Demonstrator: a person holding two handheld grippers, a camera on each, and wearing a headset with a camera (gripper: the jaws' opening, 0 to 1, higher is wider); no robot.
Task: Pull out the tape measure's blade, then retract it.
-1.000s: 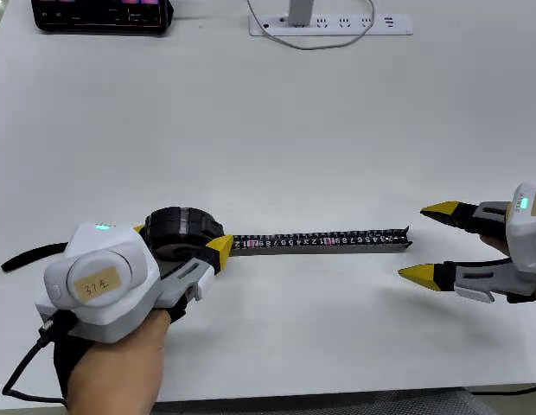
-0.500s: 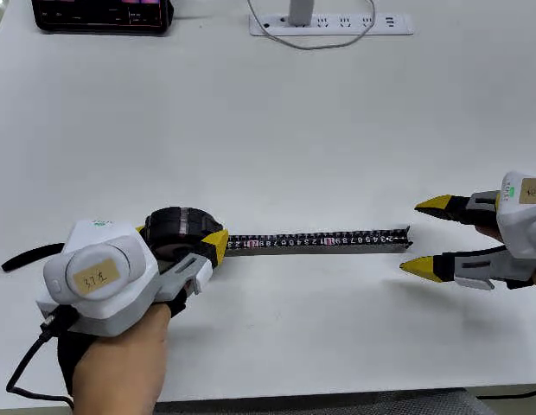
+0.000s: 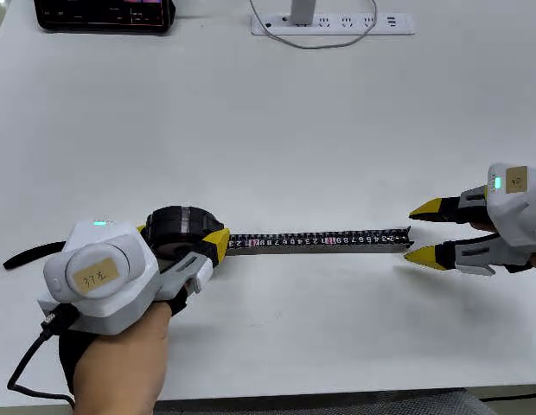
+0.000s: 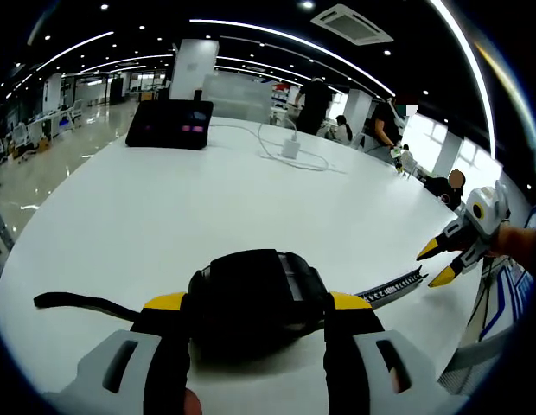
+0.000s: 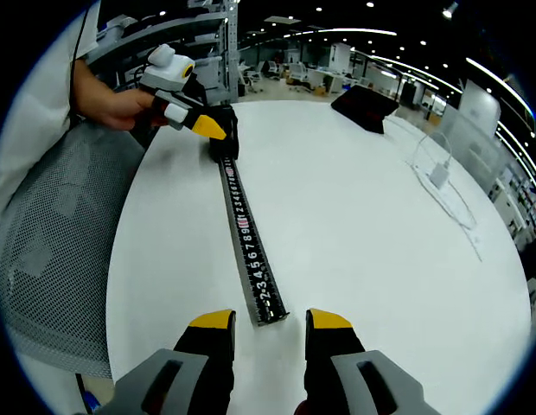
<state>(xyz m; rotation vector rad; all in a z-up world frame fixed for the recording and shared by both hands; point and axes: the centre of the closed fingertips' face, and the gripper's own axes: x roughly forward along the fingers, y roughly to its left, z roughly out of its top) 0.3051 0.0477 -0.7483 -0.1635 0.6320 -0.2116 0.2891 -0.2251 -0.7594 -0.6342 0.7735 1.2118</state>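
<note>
We find the tape measure (image 3: 183,226) between the left tongs (image 4: 257,304); its blade (image 3: 320,239) lies along the counter (image 3: 294,130), ending at the right tongs (image 5: 270,320).

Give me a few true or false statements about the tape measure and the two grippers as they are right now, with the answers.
1. The left gripper is shut on the tape measure. True.
2. The blade is fully wound back in. False: it lies pulled out across the table, pointing toward the right gripper.
3. The right gripper is clamped on the blade's end. False: its jaws stand apart, one on either side of the blade's tip.
4. A power strip lies at the far side of the table. True.
</note>
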